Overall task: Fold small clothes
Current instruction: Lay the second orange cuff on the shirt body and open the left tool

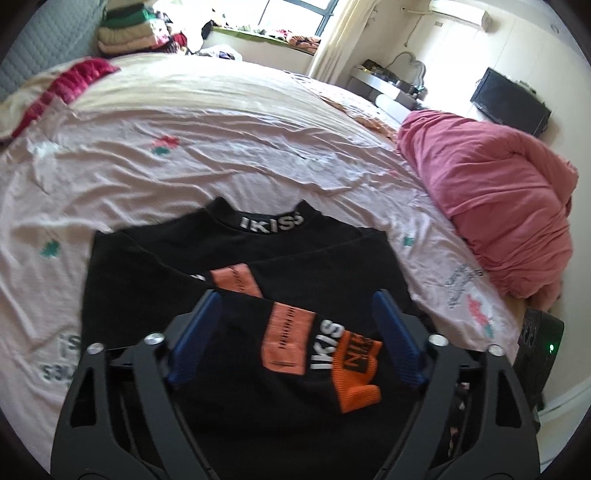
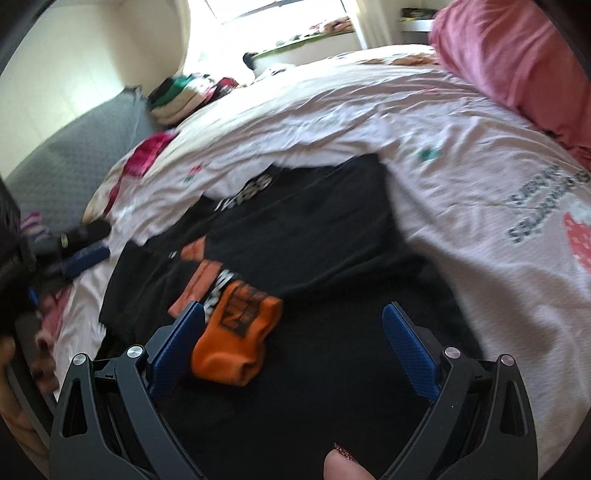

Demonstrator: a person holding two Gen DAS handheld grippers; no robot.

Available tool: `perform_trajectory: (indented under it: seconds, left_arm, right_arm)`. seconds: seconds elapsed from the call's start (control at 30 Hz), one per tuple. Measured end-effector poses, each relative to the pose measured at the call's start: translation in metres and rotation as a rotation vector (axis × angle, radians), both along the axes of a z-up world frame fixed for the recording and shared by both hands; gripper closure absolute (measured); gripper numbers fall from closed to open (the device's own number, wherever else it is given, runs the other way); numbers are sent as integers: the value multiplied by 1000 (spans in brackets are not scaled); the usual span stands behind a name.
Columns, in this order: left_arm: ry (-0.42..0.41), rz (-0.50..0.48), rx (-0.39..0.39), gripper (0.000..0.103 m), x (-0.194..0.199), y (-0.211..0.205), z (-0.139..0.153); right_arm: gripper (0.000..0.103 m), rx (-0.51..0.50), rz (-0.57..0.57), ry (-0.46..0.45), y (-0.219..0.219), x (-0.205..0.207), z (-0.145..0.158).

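Observation:
A small black top (image 1: 236,266) with a lettered collar and orange sleeve patches lies on the bed, sleeves folded inward. An orange cuff (image 1: 356,373) rests on its near part. My left gripper (image 1: 295,306) is open just above the near part, its blue pads (image 1: 195,339) on either side of the orange patches. In the right wrist view the same black top (image 2: 314,236) lies spread below, with the orange cuff (image 2: 236,339) next to the left pad. My right gripper (image 2: 293,321) is open over the black cloth. The left gripper's blue finger shows at the left edge (image 2: 86,258).
The bed has a wrinkled pale pink sheet (image 1: 221,147) with printed flowers and lettering. A bunched red-pink quilt (image 1: 491,195) lies at the right. Folded clothes (image 1: 136,33) are stacked at the far end. A dark box with a green light (image 1: 539,350) stands beside the bed.

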State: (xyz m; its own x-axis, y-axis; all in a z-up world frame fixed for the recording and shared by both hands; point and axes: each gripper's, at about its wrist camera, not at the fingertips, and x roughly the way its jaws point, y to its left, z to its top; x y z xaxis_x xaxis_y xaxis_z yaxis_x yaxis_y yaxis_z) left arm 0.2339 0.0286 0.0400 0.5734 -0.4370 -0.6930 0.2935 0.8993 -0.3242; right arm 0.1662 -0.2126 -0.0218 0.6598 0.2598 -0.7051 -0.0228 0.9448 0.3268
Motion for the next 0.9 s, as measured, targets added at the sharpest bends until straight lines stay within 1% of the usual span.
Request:
perform_trajectory:
  seconds: [0.03,0.1,0.13,0.27,0.33,0.37,0.4,0.43,0.47,0.5,0.53,0.67,0.8,0.9]
  left_arm:
    - [-10,12,14,21,0,2,2]
    - [-24,31,31,12,1,7,6]
    - [-26,38,38,11,1,10,7]
    - [-29,68,53,10,3,20,11]
    - [-24,86,45,10,6,28,12]
    - [-21,92,42,10,6,30,12]
    - [-19,99,39,10,7,33,12]
    - [-19,107,37,10,8,36,13]
    - [-22,116,38,10,9,40,14]
    - [-24,125,38,10,10,42,15]
    - [-24,129,37,10,10,44,15]
    - [-26,156,21,10,12,57,18]
    - [-26,196,-1,10,15,73,21]
    - [-30,225,-14,10,14,85,25]
  right_arm:
    - [7,-7,17,3,6,1,-2]
    - [9,-21,35,12,16,4,-6]
    - [15,-25,41,19,20,5,-8]
    - [26,-1,56,55,29,13,-19]
    - [43,6,59,67,32,15,-23]
    - [49,10,66,73,33,17,-25]
    - [60,11,72,76,35,18,-27]
    - [68,6,74,75,37,19,-28]
    - [73,-1,80,65,39,19,-27]
    - [85,-8,85,58,41,19,-27]
    - [92,-16,88,49,42,18,-25]
    - [94,-30,117,-7,45,17,-10]
    - [95,-70,175,-77,54,21,16]
    - [95,-79,225,-118,59,28,35]
